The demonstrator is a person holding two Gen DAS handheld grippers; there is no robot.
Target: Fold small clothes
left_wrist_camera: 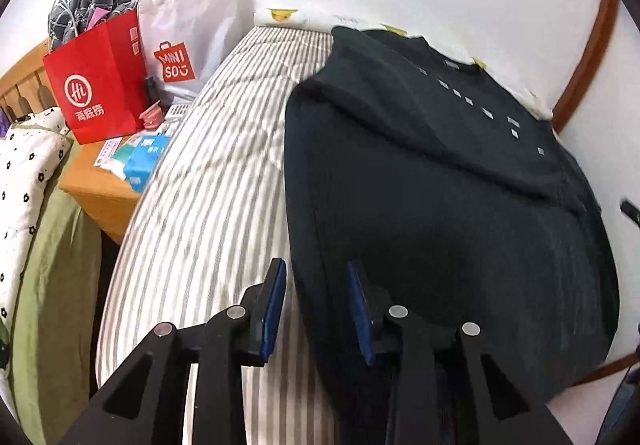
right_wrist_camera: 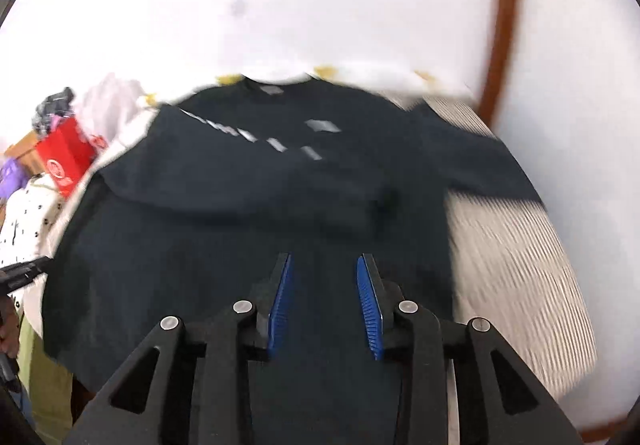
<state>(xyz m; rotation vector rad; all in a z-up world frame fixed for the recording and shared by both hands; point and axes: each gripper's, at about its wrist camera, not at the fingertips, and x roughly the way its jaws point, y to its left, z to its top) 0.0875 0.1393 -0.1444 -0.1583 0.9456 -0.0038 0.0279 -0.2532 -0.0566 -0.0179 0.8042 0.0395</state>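
A black sweatshirt (left_wrist_camera: 440, 173) with small silver marks across the chest lies flat on a grey-and-white striped mattress (left_wrist_camera: 216, 173), collar toward the wall. One sleeve is folded diagonally over its body. The other sleeve (right_wrist_camera: 480, 161) stretches out onto the stripes. My left gripper (left_wrist_camera: 316, 265) hovers open over the sweatshirt's left edge near the hem, nothing between its blue pads. My right gripper (right_wrist_camera: 324, 258) hangs open above the lower body of the sweatshirt (right_wrist_camera: 240, 213), also holding nothing. The right wrist view is blurred.
Left of the mattress stands a wooden nightstand (left_wrist_camera: 100, 185) with a red paper bag (left_wrist_camera: 96, 85), a white shopping bag (left_wrist_camera: 188, 29) and a blue box (left_wrist_camera: 144, 161). A flower-print quilt (left_wrist_camera: 24, 165) lies further left. A white wall with brown trim (left_wrist_camera: 588, 53) borders the right.
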